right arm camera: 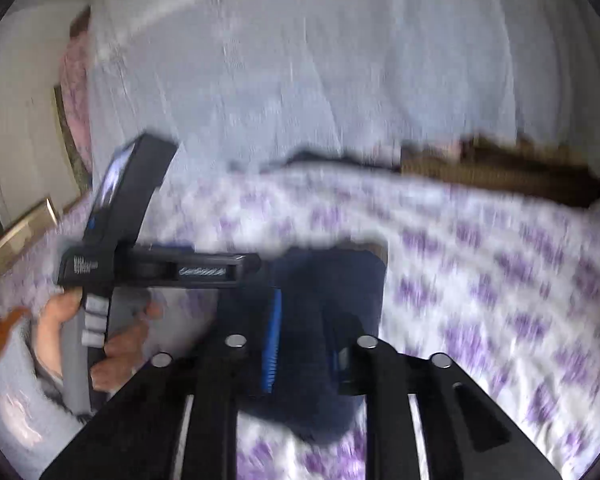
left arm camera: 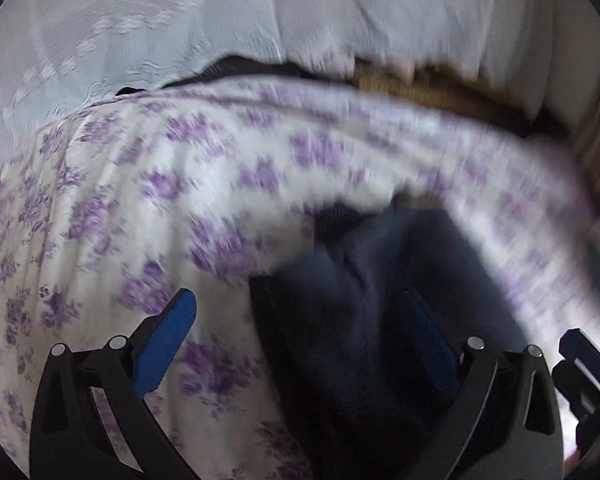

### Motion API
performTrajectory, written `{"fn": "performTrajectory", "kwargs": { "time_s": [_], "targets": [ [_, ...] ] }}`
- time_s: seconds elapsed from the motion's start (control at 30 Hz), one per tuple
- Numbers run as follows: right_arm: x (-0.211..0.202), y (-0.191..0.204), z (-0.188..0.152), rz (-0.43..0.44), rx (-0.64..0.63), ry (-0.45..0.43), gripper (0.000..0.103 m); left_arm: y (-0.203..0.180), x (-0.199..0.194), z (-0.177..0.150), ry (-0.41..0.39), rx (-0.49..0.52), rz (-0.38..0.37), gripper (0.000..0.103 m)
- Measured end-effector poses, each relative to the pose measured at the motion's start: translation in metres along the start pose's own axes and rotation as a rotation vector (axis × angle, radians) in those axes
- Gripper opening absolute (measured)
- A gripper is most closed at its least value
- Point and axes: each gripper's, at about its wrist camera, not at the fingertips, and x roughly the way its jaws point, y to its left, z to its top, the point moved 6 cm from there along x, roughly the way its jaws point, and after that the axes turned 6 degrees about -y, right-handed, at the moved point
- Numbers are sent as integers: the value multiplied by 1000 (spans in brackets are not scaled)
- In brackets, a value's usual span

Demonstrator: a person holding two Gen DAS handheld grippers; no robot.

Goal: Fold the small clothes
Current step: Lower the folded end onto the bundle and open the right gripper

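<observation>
Here the right gripper (right arm camera: pixel 300 340) pinches navy cloth (right arm camera: pixel 340 276); left gripper (left arm camera: pixel 300 328) spread; lettering unreadable.

Bed with purple-flowered white sheet (left arm camera: pixel 100 184), pale bedspread (left arm camera: pixel 160 20) beyond, cream wall (right arm camera: pixel 24 92) at left

Left gripper (left arm camera: pixel 300 328) with blue pads spread wide, dark navy garment (left arm camera: pixel 364 320) lying between them, purple-flowered white bedsheet (left arm camera: pixel 100 200) beneath, pale textured cover (left arm camera: pixel 160 20) far, blurred.
</observation>
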Motion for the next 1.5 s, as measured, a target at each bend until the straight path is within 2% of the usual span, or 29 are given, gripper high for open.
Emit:
{"fn": "performTrajectory", "kwargs": {
  "time_s": [0.03,0.1,0.23,0.33,0.4,0.43,0.5,0.57,0.67,0.7,0.73,0.83,0.97,1.07,1.17,1.23,1.27,1.3,1.33,1.4,1.5],
  "targets": [
    [12,-2,-22,8,3,50,20,-3,14,-10,30,48,67,99],
    [17,-1,-38,-12,-36,32,20,-5,26,-21,19,55,54,99],
    [14,4,-35,-25,-61,66,20,2,19,-22,22,17,39,99],
    [4,-6,-10,43,10,43,20,6,4,-24,-1,-9,32,99],
    [5,-13,16,36,23,12,21,8,-11,-18,-52,4,56,99],
    [7,-15,26,25,17,6,24,7,-18,-15,-77,11,56,99],
    [32,-26,50,16,34,26,28,5,-26,-10,-104,9,18,99],
    [59,-39,61,30,89,62,28,1,-21,-12,-90,23,0,99],
    [111,-48,47,87,120,185,28,-4,9,-24,-12,81,37,99],
    [128,-51,36,83,116,209,28,-4,18,-28,-8,76,17,99],
    [132,-54,31,108,147,183,27,-3,19,-28,-13,67,6,99],
    [126,-64,27,174,245,151,26,-1,19,-28,-12,68,-12,99],
    [89,-53,29,104,167,40,27,0,14,-30,-47,63,2,99],
    [38,-35,28,83,61,-45,29,2,-1,-28,-97,60,38,99],
    [-2,-26,15,51,5,-78,30,5,-23,-26,-152,47,47,99],
    [-8,-23,-1,54,-15,-33,34,6,-30,-30,-154,42,34,99],
    [-4,-23,-20,49,-18,35,37,6,-29,-34,-144,50,43,99],
    [-1,-26,-31,30,-14,44,44,6,-23,-41,-119,66,74,99],
    [3,-29,-38,45,12,54,47,6,-18,-46,-102,72,83,99],
    [7,-38,-37,98,95,90,52,9,-17,-50,-108,58,97,99],
    [10,-47,-41,141,166,93,56,7,-24,-54,-136,82,147,99]
  ]
}}
